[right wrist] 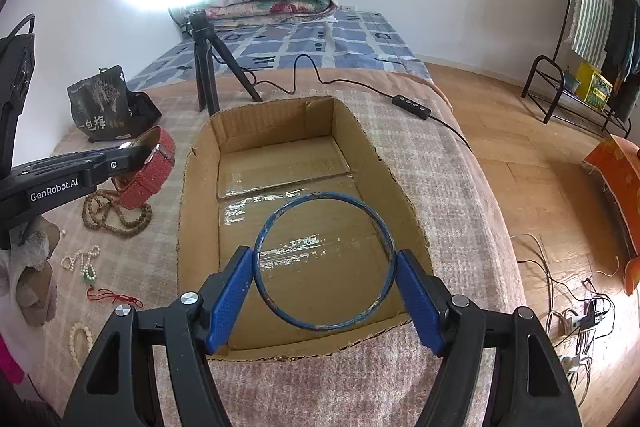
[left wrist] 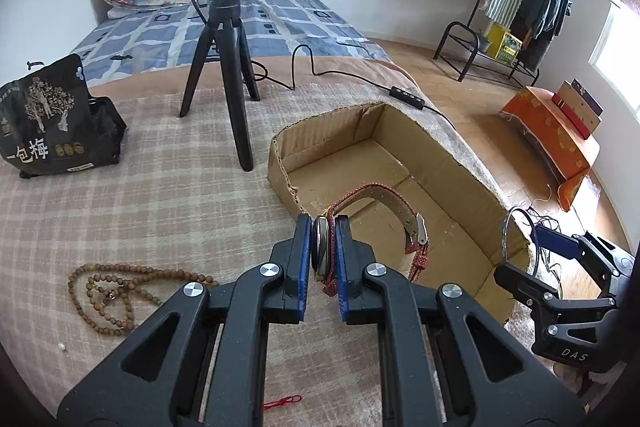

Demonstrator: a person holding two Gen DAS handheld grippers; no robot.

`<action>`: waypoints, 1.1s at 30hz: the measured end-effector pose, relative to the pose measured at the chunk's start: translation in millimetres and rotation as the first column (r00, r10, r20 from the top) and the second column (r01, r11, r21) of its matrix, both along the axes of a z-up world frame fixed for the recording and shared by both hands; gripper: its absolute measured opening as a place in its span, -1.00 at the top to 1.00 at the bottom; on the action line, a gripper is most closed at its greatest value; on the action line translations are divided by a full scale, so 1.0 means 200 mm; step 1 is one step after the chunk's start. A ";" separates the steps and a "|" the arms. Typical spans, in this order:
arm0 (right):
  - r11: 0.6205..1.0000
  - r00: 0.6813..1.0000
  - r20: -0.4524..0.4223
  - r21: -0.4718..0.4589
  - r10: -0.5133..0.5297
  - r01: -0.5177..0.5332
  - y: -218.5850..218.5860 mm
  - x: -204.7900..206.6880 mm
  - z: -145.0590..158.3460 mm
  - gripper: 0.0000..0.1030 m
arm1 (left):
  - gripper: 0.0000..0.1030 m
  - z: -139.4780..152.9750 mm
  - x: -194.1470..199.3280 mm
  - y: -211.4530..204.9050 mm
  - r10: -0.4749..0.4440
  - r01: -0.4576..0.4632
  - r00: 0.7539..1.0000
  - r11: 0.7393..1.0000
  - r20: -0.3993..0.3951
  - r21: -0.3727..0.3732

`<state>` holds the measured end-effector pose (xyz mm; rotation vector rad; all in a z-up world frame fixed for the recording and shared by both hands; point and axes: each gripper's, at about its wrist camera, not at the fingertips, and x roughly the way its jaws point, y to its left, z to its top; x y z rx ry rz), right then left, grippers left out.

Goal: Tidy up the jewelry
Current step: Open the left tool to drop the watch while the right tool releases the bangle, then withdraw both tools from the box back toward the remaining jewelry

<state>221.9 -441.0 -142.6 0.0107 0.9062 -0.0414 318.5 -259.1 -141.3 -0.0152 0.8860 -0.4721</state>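
L gripper [left wrist: 323, 255], marked "GenRobot.AI", had jaws pinching red-strap watch [left wrist: 320, 247] at cardboard box [left wrist: 280, 163] near rim. R gripper [right wrist: 325, 291], "DAS" on body, clamped blue bangle [right wrist: 324, 261] above box floor. Black bag [left wrist: 44, 119] read "一包梅".

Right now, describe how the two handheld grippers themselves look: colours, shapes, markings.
Both grippers are alike. The left gripper has a matte black plastic frame with triangular cut-outs, round silver pivot bolts and textured blue pads lining the jaws. The right gripper has the same build. White lettering shows on the bodies: "GenRobot.AI" on the left, "DAS" on the right. No sleeves or gripper cables show.
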 end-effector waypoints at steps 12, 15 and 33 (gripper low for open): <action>1.000 1.000 -0.009 -0.003 -0.010 0.010 -0.04 0.03 -0.05 -0.66 | 0.38 -0.04 0.07 -0.06 0.000 -0.003 0.999 0.998 -0.049 -0.064; 1.000 1.000 0.006 -0.016 -0.001 0.001 -0.02 0.01 -0.04 -0.82 | 0.26 -0.01 0.05 -0.05 0.012 -0.013 1.000 0.998 -0.016 -0.055; 1.000 1.000 0.028 -0.017 -0.001 0.001 0.05 -0.10 0.09 -0.82 | 0.27 0.16 -0.07 0.09 0.033 -0.031 0.998 0.999 0.049 -0.034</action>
